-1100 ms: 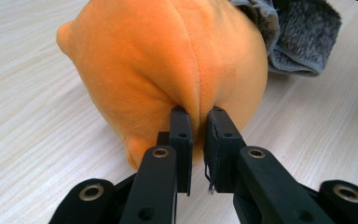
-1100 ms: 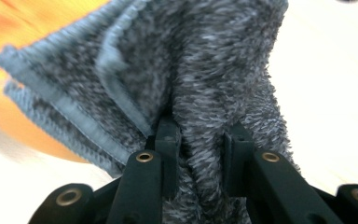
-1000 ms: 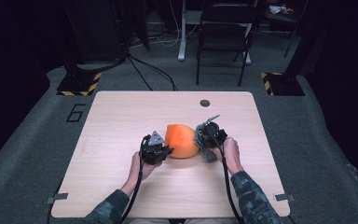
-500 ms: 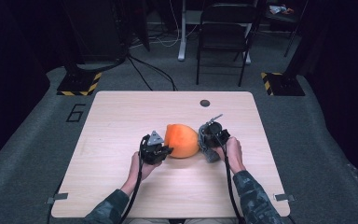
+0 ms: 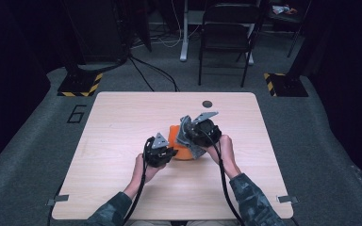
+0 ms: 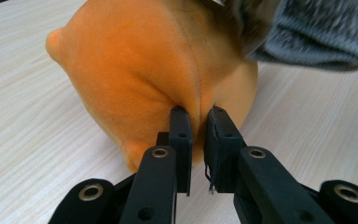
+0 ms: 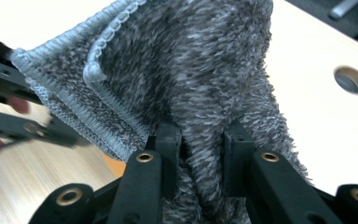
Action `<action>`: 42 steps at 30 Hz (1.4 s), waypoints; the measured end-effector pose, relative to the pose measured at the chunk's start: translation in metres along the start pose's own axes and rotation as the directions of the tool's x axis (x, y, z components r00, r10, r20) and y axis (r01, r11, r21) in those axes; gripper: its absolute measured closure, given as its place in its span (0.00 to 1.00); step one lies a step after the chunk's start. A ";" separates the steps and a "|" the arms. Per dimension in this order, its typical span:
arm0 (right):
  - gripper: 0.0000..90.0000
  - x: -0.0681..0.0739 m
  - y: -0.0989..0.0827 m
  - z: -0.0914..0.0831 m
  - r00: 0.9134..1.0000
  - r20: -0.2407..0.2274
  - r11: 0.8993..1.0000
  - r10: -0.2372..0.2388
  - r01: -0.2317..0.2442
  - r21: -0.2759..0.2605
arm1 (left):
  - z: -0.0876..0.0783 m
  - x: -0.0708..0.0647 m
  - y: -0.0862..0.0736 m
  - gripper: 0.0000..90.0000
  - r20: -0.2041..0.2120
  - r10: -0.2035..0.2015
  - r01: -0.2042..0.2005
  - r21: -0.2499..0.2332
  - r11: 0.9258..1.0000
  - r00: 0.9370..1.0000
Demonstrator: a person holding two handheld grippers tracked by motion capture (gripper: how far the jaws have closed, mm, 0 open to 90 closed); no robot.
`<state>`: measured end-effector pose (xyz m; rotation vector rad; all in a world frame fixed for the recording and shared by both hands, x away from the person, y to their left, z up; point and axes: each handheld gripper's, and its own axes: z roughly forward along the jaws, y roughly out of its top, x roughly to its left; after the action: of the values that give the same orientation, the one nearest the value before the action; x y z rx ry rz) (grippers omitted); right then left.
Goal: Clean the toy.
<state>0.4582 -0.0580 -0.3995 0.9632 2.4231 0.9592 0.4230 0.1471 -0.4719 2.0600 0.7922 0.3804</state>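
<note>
The left gripper (image 6: 198, 116) pinches a fold of the orange plush toy (image 6: 154, 70). The right gripper (image 7: 200, 135) clamps the grey knitted fabric (image 7: 191, 60), both jaw pairs nearly closed.

Occlusions, cropped areas and blurred areas

In the high view the orange plush (image 5: 178, 141) is mostly covered by the right gripper (image 5: 188, 139) and the left gripper (image 5: 169, 153); the jaws of both are too small to read there. In the left gripper view the plush top runs off the upper edge, the grey knit fabric (image 6: 317, 32) is cut by the top and right edges, and its left end is blurred. In the right gripper view the fabric hides the plush except an orange sliver (image 7: 115, 165); the other gripper (image 7: 9, 112) is blurred and cropped at the left edge. The person's forearms leave the bottom edge in the high view.
</note>
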 end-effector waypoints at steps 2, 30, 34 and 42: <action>0.80 0.004 -0.001 0.006 1.000 0.001 1.000 -0.010 0.010 0.007 | 0.000 0.000 0.000 0.91 -0.001 0.005 -0.005 0.003 1.000 1.000; 0.80 -0.044 -0.037 0.031 0.992 0.060 0.981 0.109 -0.117 0.155 | 0.001 0.005 -0.003 0.91 0.000 -0.021 0.021 0.018 1.000 1.000; 0.80 -0.053 -0.047 0.039 0.986 0.054 0.969 0.159 -0.166 0.180 | 0.001 0.005 -0.004 0.91 0.003 -0.026 0.026 0.024 0.999 1.000; 0.81 -0.058 -0.071 0.067 0.979 0.061 0.944 0.192 -0.202 0.260 | 0.000 0.006 -0.004 0.91 -0.009 -0.019 0.019 0.020 1.000 1.000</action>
<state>0.5027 -0.1061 -0.4922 1.3256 2.5038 0.6812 0.4263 0.1527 -0.4754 2.0695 0.8236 0.3721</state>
